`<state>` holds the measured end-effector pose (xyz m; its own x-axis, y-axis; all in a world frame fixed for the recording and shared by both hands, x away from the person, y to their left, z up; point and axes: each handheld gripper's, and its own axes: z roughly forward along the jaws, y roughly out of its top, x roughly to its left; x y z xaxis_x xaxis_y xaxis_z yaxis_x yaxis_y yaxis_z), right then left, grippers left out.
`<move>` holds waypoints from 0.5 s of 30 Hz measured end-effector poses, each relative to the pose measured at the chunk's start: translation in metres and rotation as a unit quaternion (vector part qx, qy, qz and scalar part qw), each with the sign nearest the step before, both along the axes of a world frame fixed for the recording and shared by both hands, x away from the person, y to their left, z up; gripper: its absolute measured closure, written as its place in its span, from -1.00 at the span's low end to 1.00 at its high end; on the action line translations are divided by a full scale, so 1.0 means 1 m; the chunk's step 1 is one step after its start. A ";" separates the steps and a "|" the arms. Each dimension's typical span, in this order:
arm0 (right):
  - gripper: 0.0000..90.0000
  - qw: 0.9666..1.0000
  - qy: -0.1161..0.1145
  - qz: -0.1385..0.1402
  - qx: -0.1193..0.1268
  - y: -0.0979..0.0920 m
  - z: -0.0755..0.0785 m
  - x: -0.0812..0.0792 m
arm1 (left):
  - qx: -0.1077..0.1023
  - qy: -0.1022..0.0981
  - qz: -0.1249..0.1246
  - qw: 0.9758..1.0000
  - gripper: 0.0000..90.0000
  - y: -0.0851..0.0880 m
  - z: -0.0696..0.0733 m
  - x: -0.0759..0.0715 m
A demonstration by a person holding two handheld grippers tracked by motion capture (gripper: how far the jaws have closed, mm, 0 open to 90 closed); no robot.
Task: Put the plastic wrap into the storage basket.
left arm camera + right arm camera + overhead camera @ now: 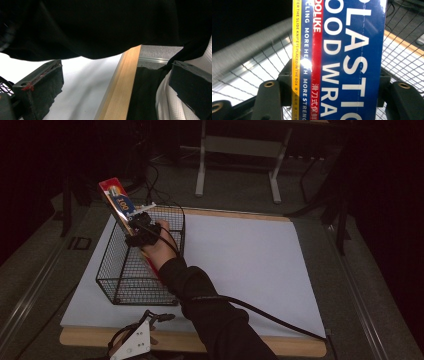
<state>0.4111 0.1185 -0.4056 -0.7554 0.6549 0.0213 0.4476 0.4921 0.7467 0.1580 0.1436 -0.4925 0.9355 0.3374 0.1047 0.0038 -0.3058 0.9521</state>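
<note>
The right gripper was clamped on a long plastic wrap box, its black jaws pressing the box's two sides in the right gripper view, where the glossy blue cardboard carried big white letters, a red stripe and a yellow edge band. From above, the box was a slim rectangular carton tilted up and to the left, its red and blue top end sticking out over the far left corner of the wire basket and its lower end reaching down inside. The basket was a black, open-topped, rectangular mesh of thin wire, standing on the left part of a smooth white sheet that covered a table with a pale wooden edge. The hand and dark sleeve reached over the basket's near right side.

Down at the near edge, the left gripper lay low with its grey plate up. In its own view the two black, rough-padded jaws stood wide apart with nothing between them but white sheet and wooden table edge, dark cloth hanging overhead.
</note>
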 end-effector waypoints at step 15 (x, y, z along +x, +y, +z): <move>-0.15 0.998 0.037 0.000 -0.043 0.003 -0.024 -0.004 | 0.001 -0.002 -0.001 1.000 -1.00 0.000 0.000 0.000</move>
